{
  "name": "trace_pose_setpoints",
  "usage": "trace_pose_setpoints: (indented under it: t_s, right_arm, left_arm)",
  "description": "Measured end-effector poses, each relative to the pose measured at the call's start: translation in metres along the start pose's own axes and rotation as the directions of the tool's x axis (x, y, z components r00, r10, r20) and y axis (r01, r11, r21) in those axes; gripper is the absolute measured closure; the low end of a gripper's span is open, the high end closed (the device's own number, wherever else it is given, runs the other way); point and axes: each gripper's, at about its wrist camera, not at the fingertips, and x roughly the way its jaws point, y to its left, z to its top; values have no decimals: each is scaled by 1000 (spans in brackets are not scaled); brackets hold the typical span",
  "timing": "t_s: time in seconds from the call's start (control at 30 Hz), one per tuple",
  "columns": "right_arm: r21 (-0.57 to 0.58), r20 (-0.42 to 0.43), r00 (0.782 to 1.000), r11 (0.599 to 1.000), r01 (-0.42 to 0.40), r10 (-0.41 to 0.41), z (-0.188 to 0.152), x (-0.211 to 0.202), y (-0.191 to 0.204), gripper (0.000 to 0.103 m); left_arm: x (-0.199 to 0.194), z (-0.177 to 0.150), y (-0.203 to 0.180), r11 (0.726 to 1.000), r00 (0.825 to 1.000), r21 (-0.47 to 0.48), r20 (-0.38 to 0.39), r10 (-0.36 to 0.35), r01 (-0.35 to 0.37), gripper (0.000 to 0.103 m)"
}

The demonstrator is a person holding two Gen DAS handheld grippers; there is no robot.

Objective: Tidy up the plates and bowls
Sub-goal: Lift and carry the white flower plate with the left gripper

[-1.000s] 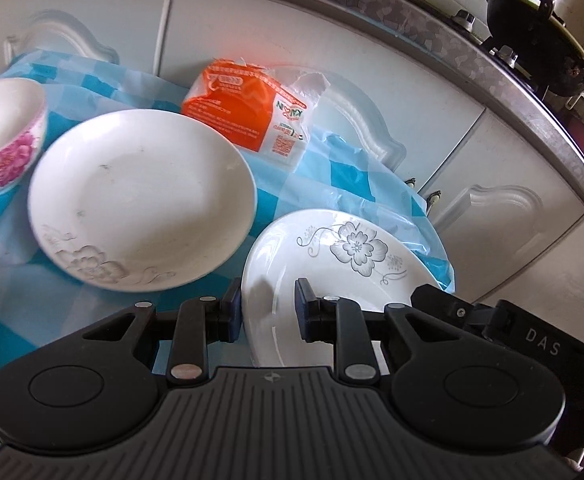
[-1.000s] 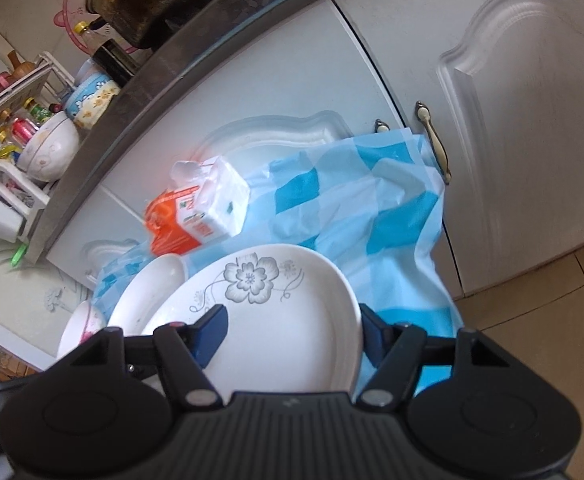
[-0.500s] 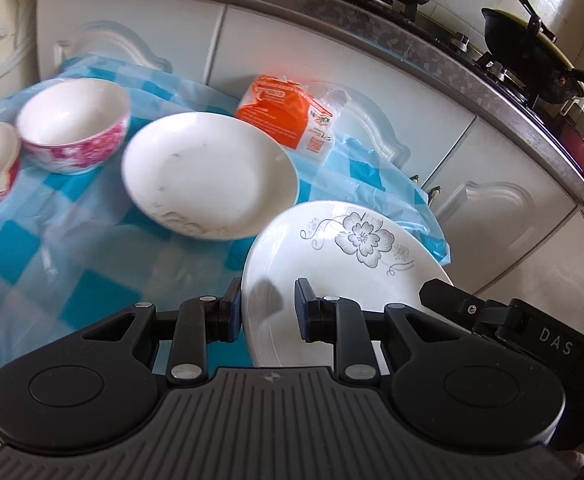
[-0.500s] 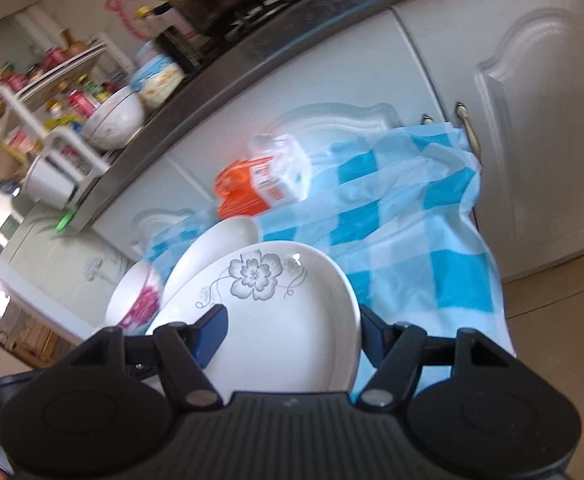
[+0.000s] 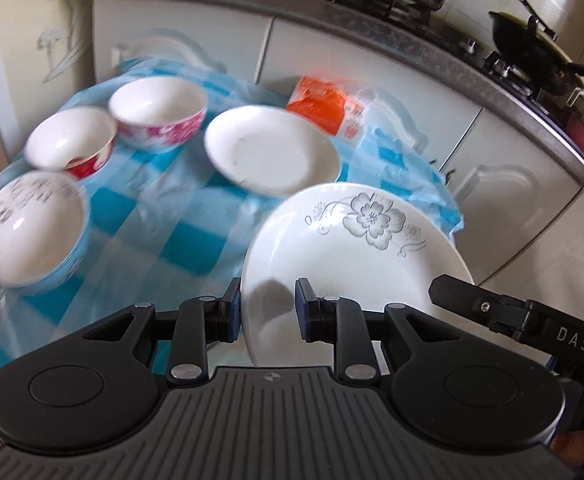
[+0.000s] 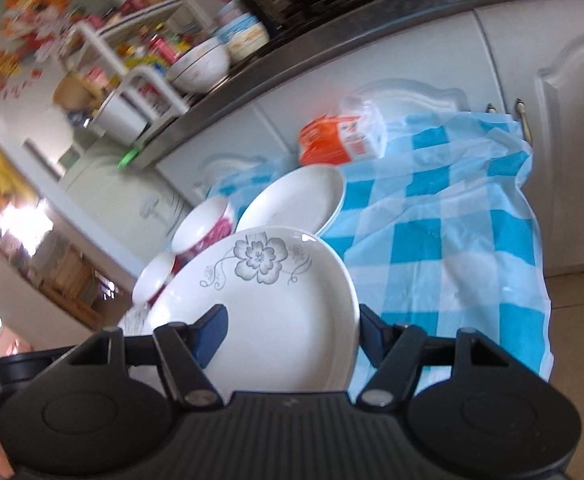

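Observation:
A white plate with a grey flower print (image 5: 356,248) hangs tilted above the blue checked cloth (image 5: 188,240). My left gripper (image 5: 268,306) is shut on its near left rim. My right gripper (image 6: 290,330) is shut on the same flower plate (image 6: 276,304), one pad on its face and one behind its right rim. On the cloth lie a plain white plate (image 5: 272,152), a pink-flowered bowl (image 5: 158,110), a red bowl (image 5: 70,142) and a grey-patterned bowl (image 5: 28,228). The right wrist view also has the plain plate (image 6: 292,200) and pink bowl (image 6: 204,228).
An orange and white packet (image 5: 324,106) lies at the cloth's far edge against white cabinet doors (image 5: 372,60). The steel counter (image 5: 472,80) above carries pots on a stove. A shelf rack with jars and bowls (image 6: 152,64) stands at the counter's left end.
Both grippers have risen and drawn back with the flower plate in them. The bowls have come into the left wrist view at the left, and the plain plate now lies farther off.

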Motion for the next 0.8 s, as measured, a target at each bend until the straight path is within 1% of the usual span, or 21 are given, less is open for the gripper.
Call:
trace_pose_setpoints:
  t_s: [0.13,0.33,0.57,0.8]
  right_arm:
    - [-33,-42,999,999,-24,23,-16,-2,6,34]
    - [-69,-109,994,997,-37,29,-42,1,12,34]
    - [-110,-151,988,993,-39,22,-62,7,15,34]
    - [-147,-170,985,989,-32,6,-72,13,16,35]
  left_arm:
    - [-6,-19,10,999,998,-9,-42,37,-37,77]
    - [-10,-44,25,997,994,-26,-83,70,-72,76]
    - [-8,-53,33,994,990,-28,-102,99,-102,76]
    - [-5,-62,34,991,986,-18,-111,128,-131,76]
